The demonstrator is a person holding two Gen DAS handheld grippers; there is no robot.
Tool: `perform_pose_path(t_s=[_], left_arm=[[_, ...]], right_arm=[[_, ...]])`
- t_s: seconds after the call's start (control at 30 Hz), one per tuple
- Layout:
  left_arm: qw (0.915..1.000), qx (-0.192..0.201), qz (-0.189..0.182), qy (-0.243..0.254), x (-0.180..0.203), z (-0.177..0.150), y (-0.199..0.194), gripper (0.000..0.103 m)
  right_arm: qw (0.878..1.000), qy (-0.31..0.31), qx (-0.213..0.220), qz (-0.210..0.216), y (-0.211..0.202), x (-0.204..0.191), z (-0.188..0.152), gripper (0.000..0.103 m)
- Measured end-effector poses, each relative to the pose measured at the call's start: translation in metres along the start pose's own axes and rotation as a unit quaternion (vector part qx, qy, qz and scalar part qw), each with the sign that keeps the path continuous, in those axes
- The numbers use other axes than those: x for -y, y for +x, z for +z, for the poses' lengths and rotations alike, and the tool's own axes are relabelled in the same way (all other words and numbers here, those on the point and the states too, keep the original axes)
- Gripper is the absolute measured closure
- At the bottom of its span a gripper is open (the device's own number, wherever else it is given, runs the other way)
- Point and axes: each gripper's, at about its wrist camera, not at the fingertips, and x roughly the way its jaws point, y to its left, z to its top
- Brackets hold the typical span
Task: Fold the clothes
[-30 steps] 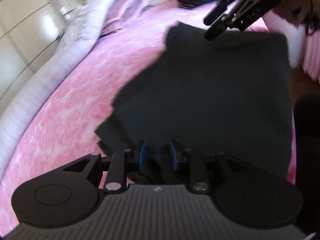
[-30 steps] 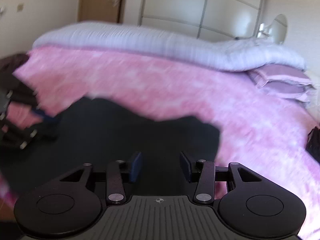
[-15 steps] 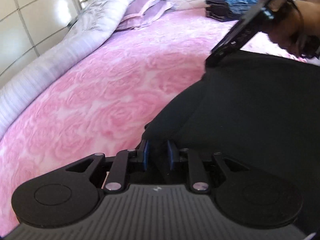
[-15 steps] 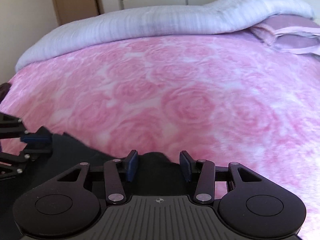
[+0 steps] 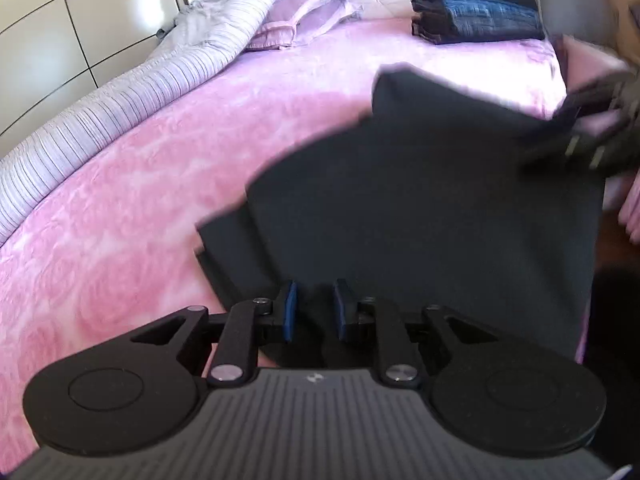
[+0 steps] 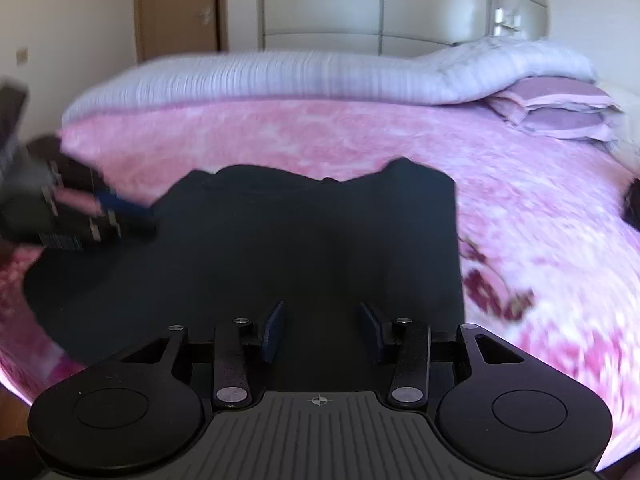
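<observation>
Left wrist – left gripper (image 5: 312, 306) pinching black garment (image 5: 432, 208) on bedspread (image 5: 160, 184).

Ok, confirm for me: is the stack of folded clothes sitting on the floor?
No, the stack of folded clothes rests on the pink bedspread, beyond the black garment.

Pink bedspread (image 5: 120, 208), striped duvet (image 5: 100, 116), lilac pillows (image 5: 304, 20), white wardrobe (image 6: 380, 4).
</observation>
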Motion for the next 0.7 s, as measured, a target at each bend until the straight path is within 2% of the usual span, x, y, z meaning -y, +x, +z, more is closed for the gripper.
perform_pose_path(t_s=[0.07,0.13,0.27,0.4,0.47,0.53,0.6,0.7], left_arm=[[0.9994,-0.003,0.002,-0.035,-0.004,-0.004,-0.003,0.080],[0.9985,-0.007,0.013,-0.053,-0.004,-0.002,-0.009,0.080],[0.9981,0.009,0.046,-0.040,0.012,-0.001,-0.044,0.082],[0.9975,0.029,0.039,-0.051,0.023,-0.010,-0.079,0.082],[0.9983,0.019,0.030,-0.046,0.028,-0.019,-0.079,0.082],[0.9986,0.002,0.036,-0.038,0.032,-0.032,-0.072,0.082],[0.9981,0.004,0.043,-0.044,0.033,-0.046,-0.068,0.082],[0.9970,-0.005,0.041,-0.065,0.025,-0.049,-0.069,0.083]], right_arm=[[1.000,0.015,0.002,-0.006,-0.011,-0.001,-0.006,0.058],[1.000,-0.007,-0.003,-0.023,-0.020,-0.011,-0.012,0.058],[0.999,0.007,-0.003,-0.041,-0.036,-0.017,-0.021,0.058],[0.998,0.019,-0.003,-0.064,-0.045,-0.024,-0.024,0.058],[0.997,0.019,0.005,-0.071,-0.050,-0.032,-0.023,0.058],[0.998,0.022,0.012,-0.058,-0.052,-0.040,-0.023,0.058],[0.998,0.026,0.003,-0.055,-0.046,-0.043,-0.030,0.058],[0.998,0.040,-0.004,-0.051,-0.042,-0.038,-0.038,0.058]])
